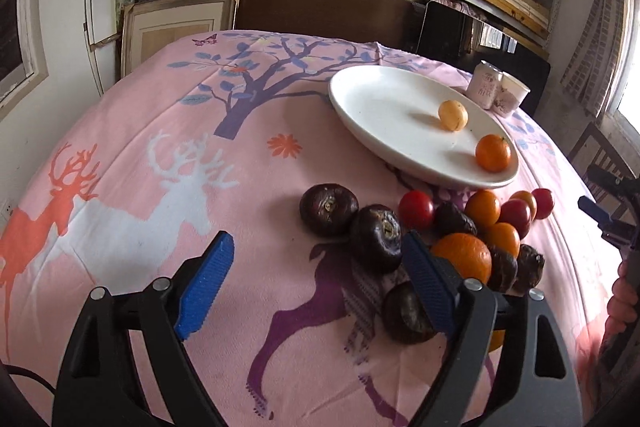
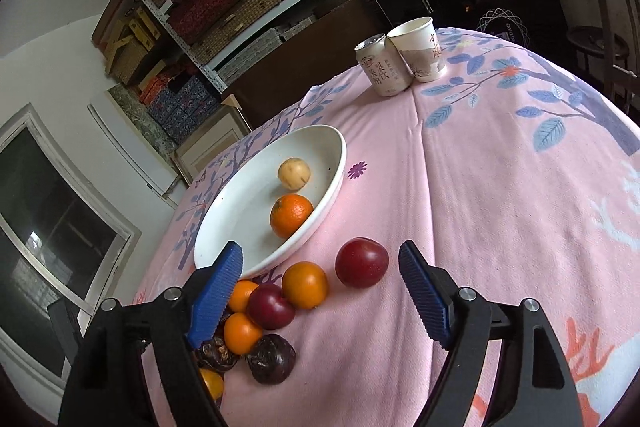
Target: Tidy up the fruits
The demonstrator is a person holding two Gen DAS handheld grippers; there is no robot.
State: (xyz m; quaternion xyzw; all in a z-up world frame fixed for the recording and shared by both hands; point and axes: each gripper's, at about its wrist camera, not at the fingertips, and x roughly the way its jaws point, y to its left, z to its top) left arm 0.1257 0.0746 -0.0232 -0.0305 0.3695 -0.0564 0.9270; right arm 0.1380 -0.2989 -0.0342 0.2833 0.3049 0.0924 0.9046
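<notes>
Jaws of both the left gripper (image 1: pixel 318 275) and right gripper (image 2: pixel 320 291) gape empty; loose fruit (image 2: pixel 362 262) just ahead on the desk could roll off if nudged before reaching the plate (image 2: pixel 224 223).

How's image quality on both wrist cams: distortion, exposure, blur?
Left wrist: heavy fisheye bowing of the tablecloth, window at right blown out, soft shadows under the fruit on the plate. Right wrist: same bowing, horizon tilted, dark corner vignette, can text still sharp.
</notes>
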